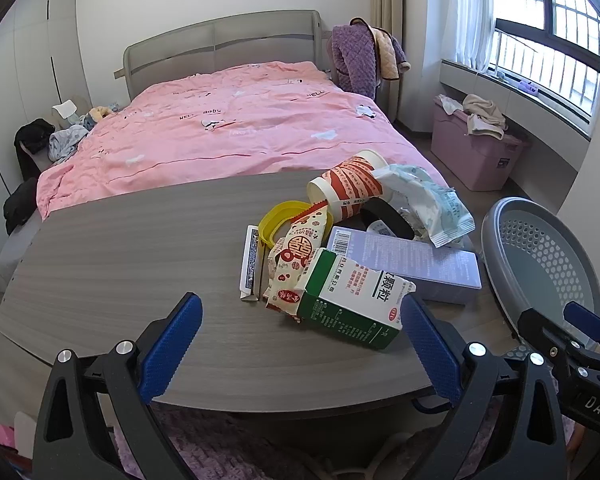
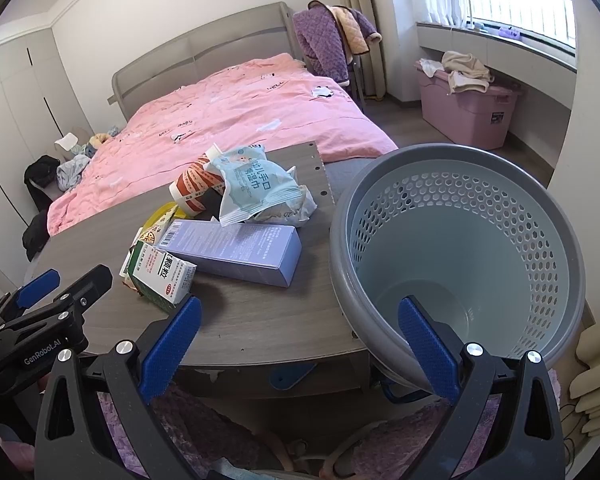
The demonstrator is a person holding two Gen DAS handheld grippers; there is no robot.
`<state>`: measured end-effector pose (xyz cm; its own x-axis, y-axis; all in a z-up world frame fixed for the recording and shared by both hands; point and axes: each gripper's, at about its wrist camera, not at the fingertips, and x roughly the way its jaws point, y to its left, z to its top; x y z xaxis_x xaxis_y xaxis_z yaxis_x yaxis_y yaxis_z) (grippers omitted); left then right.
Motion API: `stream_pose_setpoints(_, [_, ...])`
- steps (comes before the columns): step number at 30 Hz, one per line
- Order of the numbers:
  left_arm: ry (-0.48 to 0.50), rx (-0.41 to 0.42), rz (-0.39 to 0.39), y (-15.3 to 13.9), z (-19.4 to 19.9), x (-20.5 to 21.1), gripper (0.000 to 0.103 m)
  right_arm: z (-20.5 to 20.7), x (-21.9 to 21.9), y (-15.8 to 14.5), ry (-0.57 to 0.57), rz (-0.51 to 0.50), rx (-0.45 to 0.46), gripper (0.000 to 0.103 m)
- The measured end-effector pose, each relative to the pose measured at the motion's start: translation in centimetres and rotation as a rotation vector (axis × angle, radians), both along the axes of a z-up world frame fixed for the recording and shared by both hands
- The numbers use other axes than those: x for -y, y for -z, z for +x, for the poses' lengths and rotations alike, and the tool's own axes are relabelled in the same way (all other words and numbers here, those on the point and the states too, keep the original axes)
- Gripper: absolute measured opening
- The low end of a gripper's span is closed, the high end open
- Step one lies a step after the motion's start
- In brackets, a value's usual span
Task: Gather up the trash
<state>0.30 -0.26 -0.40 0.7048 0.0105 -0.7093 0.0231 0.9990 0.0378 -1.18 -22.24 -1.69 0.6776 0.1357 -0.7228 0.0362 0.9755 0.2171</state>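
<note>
Nearest the left wrist camera, the left gripper (image 1: 300, 344) with blue textured pads stands wide open and empty above the grey wood-grain table (image 1: 120, 264). Just beyond it lies the trash pile: a torn green-and-white cardboard medicine box (image 1: 352, 304), a red-patterned snack wrapper (image 1: 296, 264), a long lilac carton (image 1: 416, 264), a tipped red-striped paper cup (image 1: 348, 188) and a crumpled pale-blue wipes packet (image 1: 424, 204). A pink-quilted bed (image 1: 228, 128) fills the room behind. In the right wrist view, the right gripper (image 2: 300, 344) is likewise spread open, holding nothing, at the rim of the grey perforated plastic basket (image 2: 532, 224) beside the table's right edge.
</note>
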Motion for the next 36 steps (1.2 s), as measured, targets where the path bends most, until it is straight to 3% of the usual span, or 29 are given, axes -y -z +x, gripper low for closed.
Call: stream_pose_setpoints(36, [-0.009, -0.023, -0.008, 0.86, 0.57, -0.41, 0.095, 0.70, -0.25, 0.62, -0.007, 0.007, -0.014, 0.097])
